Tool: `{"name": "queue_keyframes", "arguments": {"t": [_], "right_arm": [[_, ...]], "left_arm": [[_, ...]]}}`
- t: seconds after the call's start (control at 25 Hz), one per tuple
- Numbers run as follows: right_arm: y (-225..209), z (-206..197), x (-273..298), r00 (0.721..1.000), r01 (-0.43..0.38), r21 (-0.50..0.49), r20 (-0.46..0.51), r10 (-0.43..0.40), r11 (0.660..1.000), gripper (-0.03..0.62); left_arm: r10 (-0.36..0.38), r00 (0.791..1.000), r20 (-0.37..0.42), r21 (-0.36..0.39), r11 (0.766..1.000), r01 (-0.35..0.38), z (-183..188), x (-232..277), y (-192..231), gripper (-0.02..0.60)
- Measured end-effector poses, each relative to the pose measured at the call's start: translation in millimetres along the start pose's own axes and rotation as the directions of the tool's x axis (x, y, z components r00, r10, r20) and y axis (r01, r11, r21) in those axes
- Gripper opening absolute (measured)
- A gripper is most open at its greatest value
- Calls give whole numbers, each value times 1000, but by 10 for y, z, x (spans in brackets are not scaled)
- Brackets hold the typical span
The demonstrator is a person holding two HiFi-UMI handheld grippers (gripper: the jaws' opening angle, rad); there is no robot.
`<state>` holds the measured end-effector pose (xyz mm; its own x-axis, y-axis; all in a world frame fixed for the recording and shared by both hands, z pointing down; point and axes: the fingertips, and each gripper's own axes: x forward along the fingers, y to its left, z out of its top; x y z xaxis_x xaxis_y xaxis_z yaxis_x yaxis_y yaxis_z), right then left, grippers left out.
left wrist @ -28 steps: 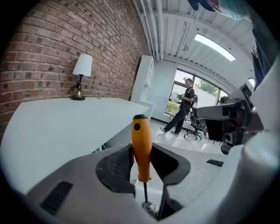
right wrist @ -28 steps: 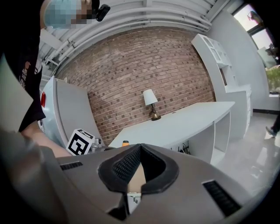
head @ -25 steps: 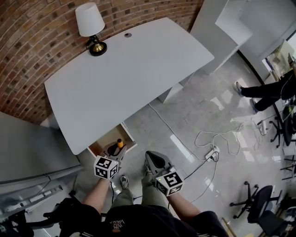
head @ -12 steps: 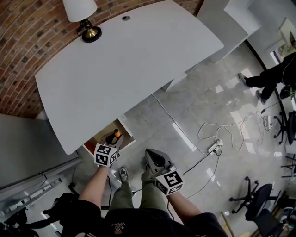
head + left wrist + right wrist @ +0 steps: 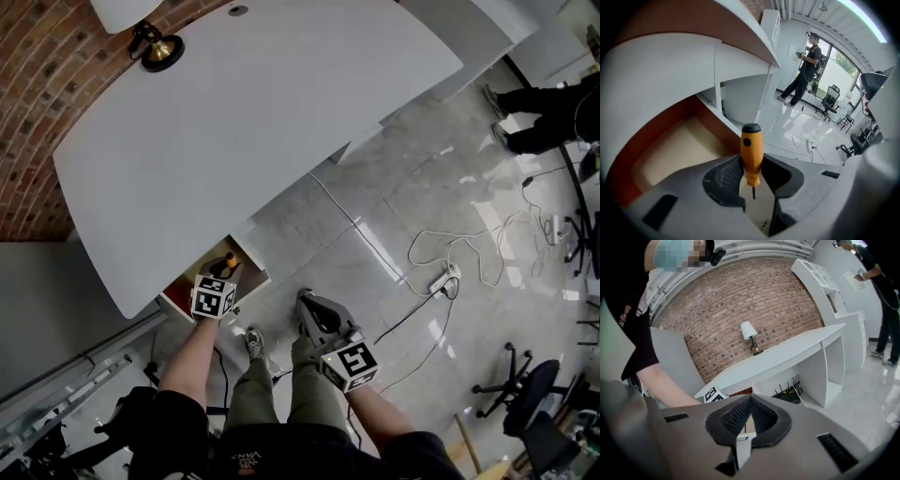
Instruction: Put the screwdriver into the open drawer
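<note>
An orange-handled screwdriver point(image 5: 751, 154) with a black cap stands upright between the jaws of my left gripper point(image 5: 752, 180), which is shut on it. In the head view that gripper point(image 5: 223, 272) hangs over the open wooden drawer point(image 5: 180, 289) under the white desk's near corner, with the screwdriver point(image 5: 226, 262) poking out ahead of it. The left gripper view looks into the drawer point(image 5: 679, 145), whose tan bottom shows bare. My right gripper point(image 5: 317, 319) is held low over the floor by my knees, jaws shut with nothing between them. It shows in its own view too point(image 5: 749, 416).
The white desk point(image 5: 253, 122) overhangs the drawer; a lamp point(image 5: 141, 28) stands at its far left by the brick wall. Cables and a power strip point(image 5: 441, 281) lie on the grey floor. A person point(image 5: 544, 103) stands at the far right. Office chairs point(image 5: 530, 394) sit lower right.
My left gripper has carried the screwdriver forward and left, further over the open drawer. The head view has shifted so the desk sits higher in frame. The right gripper has barely moved.
</note>
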<state>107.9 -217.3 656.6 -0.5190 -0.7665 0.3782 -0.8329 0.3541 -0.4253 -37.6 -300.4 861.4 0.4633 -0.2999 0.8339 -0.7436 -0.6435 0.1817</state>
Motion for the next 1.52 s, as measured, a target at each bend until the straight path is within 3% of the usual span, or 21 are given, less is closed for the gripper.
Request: {"name": "queue_keyframes", "arguments": {"t": [0.2,0.52,0.72,0.96,1.52], "right_arm": [[-173,-91,5,1000,3,13,-20,-2,1000,-6],[-459,-197,-15,999,18,39,-34,-16,999,-6],[-538,-240,34,999,17,48,-33,-15,999,-6],[-519,-272,123,1000,3,57,-29,-1,998,-6],[-317,-327,234,999,-19,57,-43,22,998,-6]], "left_arm": [[34,991,-132,53,998,-28,-185,245,130,123],[39,979,-199,100,995,-19,-265,541,151,123],[33,977,-212,87,996,-15,-227,655,187,123],[42,976,-213,136,991,-13,-228,752,211,123],[43,983,-180,103,994,-24,-334,582,302,133]]}}
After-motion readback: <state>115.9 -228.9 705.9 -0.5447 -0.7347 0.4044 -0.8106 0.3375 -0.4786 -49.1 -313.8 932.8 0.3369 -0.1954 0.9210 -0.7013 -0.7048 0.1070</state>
